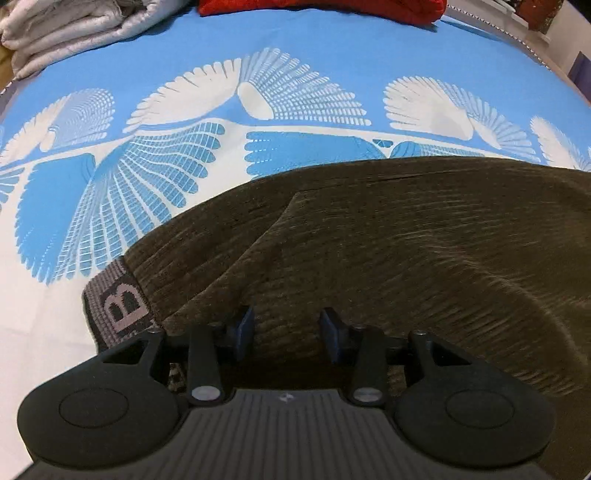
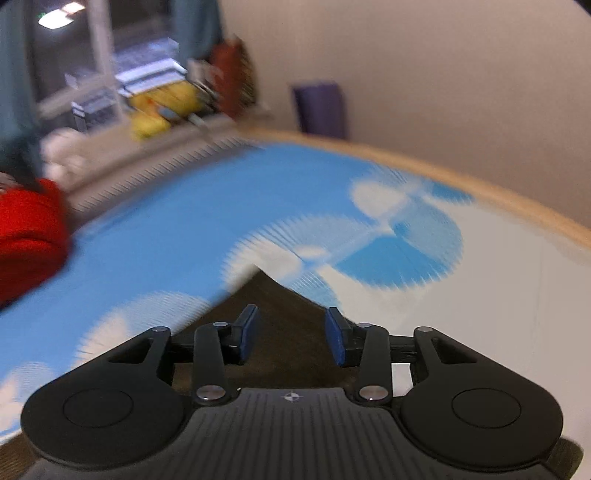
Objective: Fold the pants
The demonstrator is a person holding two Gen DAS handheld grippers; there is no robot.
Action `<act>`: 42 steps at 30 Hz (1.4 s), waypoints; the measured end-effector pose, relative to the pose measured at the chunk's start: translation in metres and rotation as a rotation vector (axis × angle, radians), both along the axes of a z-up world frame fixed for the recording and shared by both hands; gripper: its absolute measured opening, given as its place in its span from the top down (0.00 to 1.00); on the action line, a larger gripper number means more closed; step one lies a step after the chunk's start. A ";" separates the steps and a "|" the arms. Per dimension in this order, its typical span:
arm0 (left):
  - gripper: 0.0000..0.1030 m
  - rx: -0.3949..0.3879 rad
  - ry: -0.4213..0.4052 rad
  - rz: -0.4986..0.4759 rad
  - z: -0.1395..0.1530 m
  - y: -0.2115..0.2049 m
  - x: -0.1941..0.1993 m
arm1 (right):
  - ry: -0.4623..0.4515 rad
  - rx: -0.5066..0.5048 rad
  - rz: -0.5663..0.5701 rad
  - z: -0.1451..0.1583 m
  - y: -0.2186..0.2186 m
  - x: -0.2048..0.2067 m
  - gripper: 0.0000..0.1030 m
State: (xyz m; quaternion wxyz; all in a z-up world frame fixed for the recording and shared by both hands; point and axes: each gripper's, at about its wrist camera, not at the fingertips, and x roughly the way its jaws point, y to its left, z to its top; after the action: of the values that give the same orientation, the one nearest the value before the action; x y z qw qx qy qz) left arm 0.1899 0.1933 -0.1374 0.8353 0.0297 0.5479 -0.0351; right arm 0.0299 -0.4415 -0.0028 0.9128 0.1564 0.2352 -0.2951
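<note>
Dark olive-brown pants [image 1: 406, 236] lie flat on a blue and white patterned bedsheet [image 1: 258, 55]. Their grey waistband with a letter B [image 1: 118, 299] is at the lower left of the left wrist view. My left gripper [image 1: 288, 325] is open, just above the pants near the waistband, holding nothing. In the blurred right wrist view, a pointed corner of the pants [image 2: 284, 325] lies between the open fingers of my right gripper [image 2: 291, 328], which is over it and empty.
A folded grey-white blanket [image 1: 66, 29] lies at the back left and a red cloth [image 1: 321, 9] at the back. The red cloth [image 2: 26, 236] also shows left in the right wrist view. A wooden bed edge [image 2: 480, 184], a wall and a cluttered shelf [image 2: 155, 103] lie beyond.
</note>
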 end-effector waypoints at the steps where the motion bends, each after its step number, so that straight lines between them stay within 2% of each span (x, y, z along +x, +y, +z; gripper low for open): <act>1: 0.57 -0.010 -0.035 0.015 0.012 0.001 -0.004 | -0.019 -0.019 0.029 0.011 0.006 -0.007 0.52; 5: 0.57 -0.135 -0.132 0.076 0.056 0.009 -0.024 | -0.092 -0.081 0.147 0.051 0.036 -0.039 0.46; 10: 0.56 -0.077 -0.215 0.103 0.107 0.016 -0.064 | -0.112 -0.137 0.303 0.085 0.074 -0.081 0.39; 13: 0.56 -0.088 -0.269 0.118 0.137 0.022 -0.103 | -0.108 -0.168 0.397 0.095 0.094 -0.106 0.39; 16: 0.56 -0.079 -0.318 0.094 0.152 0.018 -0.151 | -0.090 -0.158 0.463 0.094 0.115 -0.129 0.39; 19: 0.57 -0.102 -0.362 0.067 0.146 0.016 -0.199 | -0.086 -0.149 0.510 0.077 0.136 -0.153 0.39; 21: 0.57 -0.112 -0.388 0.051 0.132 0.013 -0.228 | -0.065 -0.144 0.520 0.057 0.145 -0.168 0.41; 22: 0.62 -0.113 -0.389 0.040 0.125 0.012 -0.239 | -0.051 -0.142 0.527 0.049 0.153 -0.176 0.43; 23: 0.78 -0.111 -0.374 0.024 0.116 0.011 -0.248 | -0.031 -0.145 0.540 0.038 0.157 -0.182 0.46; 24: 0.88 -0.100 -0.346 -0.003 0.108 0.009 -0.254 | 0.000 -0.152 0.548 0.027 0.163 -0.186 0.59; 25: 0.93 -0.084 -0.329 -0.027 0.103 0.006 -0.260 | 0.042 -0.155 0.550 0.020 0.169 -0.190 0.70; 27: 0.93 -0.089 -0.310 -0.027 0.100 0.008 -0.269 | 0.057 -0.164 0.587 0.013 0.179 -0.191 0.76; 29: 0.93 -0.087 -0.276 0.007 0.105 0.011 -0.272 | 0.056 -0.234 0.589 0.011 0.187 -0.192 0.79; 30: 0.93 -0.080 -0.279 0.019 0.110 0.012 -0.275 | 0.064 -0.237 0.585 0.010 0.188 -0.192 0.79; 32: 0.93 -0.122 -0.292 0.040 0.117 0.018 -0.278 | 0.077 -0.186 0.595 0.007 0.187 -0.190 0.79; 34: 0.92 -0.182 -0.279 0.062 0.108 0.023 -0.282 | 0.092 -0.167 0.626 0.004 0.193 -0.190 0.78; 36: 0.91 -0.215 -0.240 0.102 0.082 0.029 -0.287 | 0.118 -0.197 0.687 -0.002 0.205 -0.188 0.78; 37: 0.91 -0.178 -0.152 0.124 0.072 0.027 -0.281 | 0.136 -0.229 0.726 -0.006 0.212 -0.188 0.76; 38: 0.90 -0.153 -0.134 0.133 0.068 0.026 -0.278 | 0.158 -0.264 0.765 -0.011 0.220 -0.188 0.75; 40: 0.90 -0.143 -0.169 0.094 0.070 0.025 -0.279 | 0.205 -0.327 0.835 -0.021 0.235 -0.187 0.73; 42: 0.89 -0.164 -0.155 0.111 0.069 0.031 -0.277 | 0.241 -0.365 0.874 -0.031 0.247 -0.187 0.73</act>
State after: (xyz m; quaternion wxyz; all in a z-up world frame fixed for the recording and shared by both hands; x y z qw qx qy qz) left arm -0.0867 0.2247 -0.0683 0.8755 -0.0666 0.4776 -0.0310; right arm -0.1572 -0.1946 -0.0338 0.9300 -0.1550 0.3271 0.0633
